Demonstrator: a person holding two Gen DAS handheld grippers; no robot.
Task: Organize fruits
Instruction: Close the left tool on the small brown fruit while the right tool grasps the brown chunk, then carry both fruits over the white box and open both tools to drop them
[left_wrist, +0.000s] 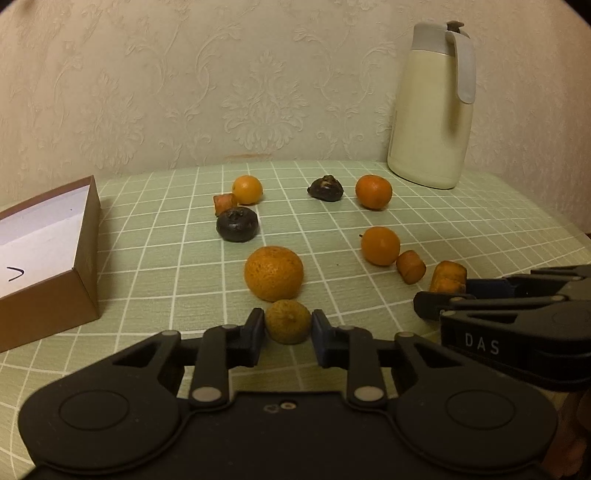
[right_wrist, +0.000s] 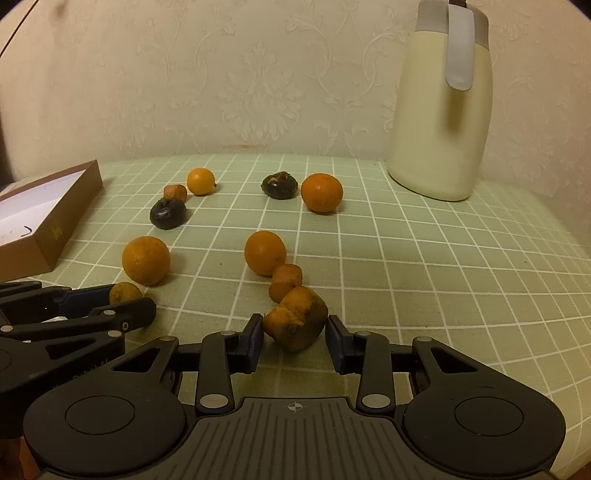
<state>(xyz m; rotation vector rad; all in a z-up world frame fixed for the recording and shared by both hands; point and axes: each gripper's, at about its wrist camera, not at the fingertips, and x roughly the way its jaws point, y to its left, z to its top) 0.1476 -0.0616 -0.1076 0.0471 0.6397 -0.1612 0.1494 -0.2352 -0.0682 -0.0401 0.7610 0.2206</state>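
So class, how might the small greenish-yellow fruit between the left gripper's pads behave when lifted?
The small greenish-yellow fruit looks round, so it would probably roll if released. The left gripper touches only its sides, so it may slip. It is probably light.

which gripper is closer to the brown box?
Left. The left gripper is closed on a small greenish fruit, with the brown box just to its left; the right gripper sits farther right, around a carrot chunk.

Both wrist views look low and close across the checked tablecloth (left_wrist: 369, 229) toward its far edge at the wall. The left view sits nearer the brown box (left_wrist: 55, 258); both share the scattered fruit and the cream jug (right_wrist: 441, 122).
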